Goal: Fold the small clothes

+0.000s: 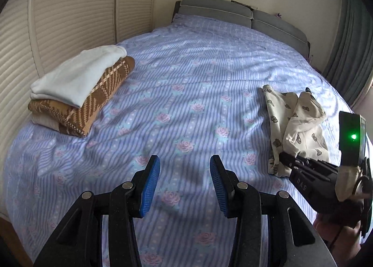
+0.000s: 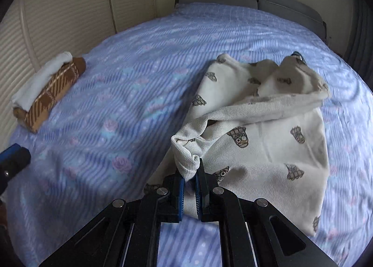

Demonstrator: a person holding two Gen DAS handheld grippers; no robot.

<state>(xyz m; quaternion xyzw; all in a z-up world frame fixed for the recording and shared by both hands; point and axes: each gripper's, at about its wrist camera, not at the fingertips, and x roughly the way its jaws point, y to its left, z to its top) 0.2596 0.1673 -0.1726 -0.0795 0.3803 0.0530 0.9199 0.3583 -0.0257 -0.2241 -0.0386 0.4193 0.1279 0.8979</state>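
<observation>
One gripper, your right (image 2: 190, 175), pinches the crumpled cream bear-print garment (image 2: 263, 127); it lies rightward of your wide-open left gripper (image 1: 184, 173).

- Left gripper (image 1: 184, 169) was low over the bed, jaws spread wide, blue pads (image 1: 151, 187) bare.
- Right gripper (image 2: 190, 179) had jaws nearly closed, pinching a bunched fold of cream cloth (image 2: 256, 131), off to the left gripper's right.
</observation>
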